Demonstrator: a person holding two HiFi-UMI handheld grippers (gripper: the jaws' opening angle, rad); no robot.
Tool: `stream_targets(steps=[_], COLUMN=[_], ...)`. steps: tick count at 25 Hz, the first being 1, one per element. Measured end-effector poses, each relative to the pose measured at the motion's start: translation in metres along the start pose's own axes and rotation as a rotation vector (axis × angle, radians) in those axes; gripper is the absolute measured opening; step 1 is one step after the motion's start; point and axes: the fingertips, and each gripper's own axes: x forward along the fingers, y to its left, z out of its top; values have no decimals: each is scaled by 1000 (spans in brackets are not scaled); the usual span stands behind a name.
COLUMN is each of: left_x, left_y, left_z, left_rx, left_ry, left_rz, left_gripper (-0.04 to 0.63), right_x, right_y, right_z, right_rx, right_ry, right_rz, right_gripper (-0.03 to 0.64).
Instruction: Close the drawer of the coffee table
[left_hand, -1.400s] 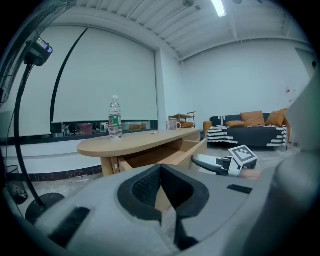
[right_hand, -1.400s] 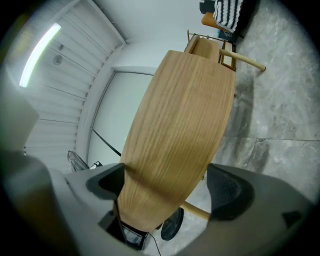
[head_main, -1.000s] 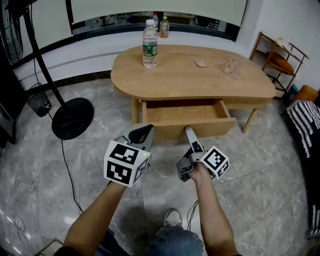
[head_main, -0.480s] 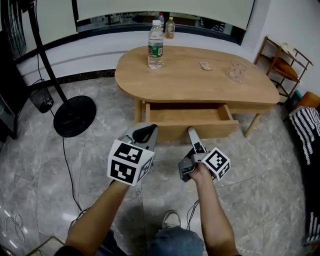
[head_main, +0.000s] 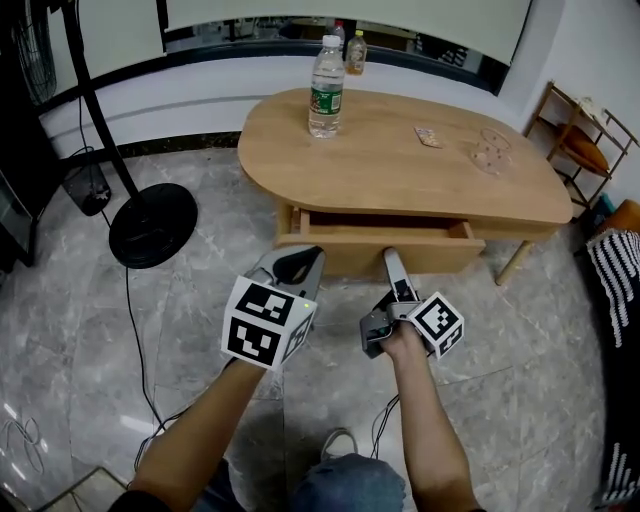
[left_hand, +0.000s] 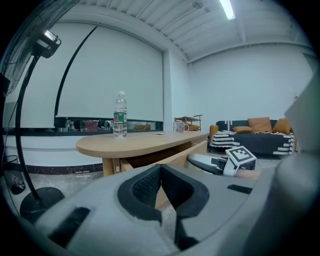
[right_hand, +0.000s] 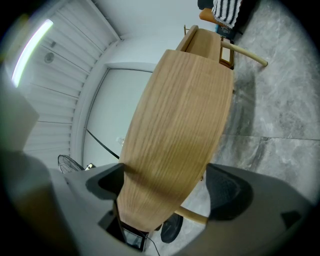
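The oval wooden coffee table (head_main: 400, 160) has its drawer (head_main: 440, 255) pulled out a short way, with a strip of the inside showing. My right gripper (head_main: 393, 268) is open, turned on its side, with its tips at the drawer front; in the right gripper view the wooden front (right_hand: 175, 130) fills the space between the wide-apart jaws (right_hand: 167, 185). My left gripper (head_main: 297, 265) is shut and empty, hanging left of the right one, just short of the drawer's left end. In the left gripper view its pads meet (left_hand: 161, 172), with the table (left_hand: 135, 143) and the right gripper (left_hand: 215, 164) beyond.
On the tabletop stand a water bottle (head_main: 326, 88), a small packet (head_main: 428, 137) and a clear glass item (head_main: 490, 155). To the left is a floor fan's black base (head_main: 152, 224) with its cable. A wooden rack (head_main: 580, 130) and striped fabric (head_main: 615, 280) are at the right.
The drawer has slid well into the table, leaving only a narrow strip of its inside showing. Both grippers have moved forward with it, the right one staying at the drawer front.
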Motion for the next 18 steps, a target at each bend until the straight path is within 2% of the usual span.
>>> stream_targets(steps=[18], left_x=[40], left_y=[27], left_z=[-6], left_rx=[-21], left_ry=[21], left_rz=[57], left_gripper=[8], right_x=[69], right_y=[-13], right_z=[15], right_rx=[8], right_ry=[45], right_rz=[11], right_gripper=[506])
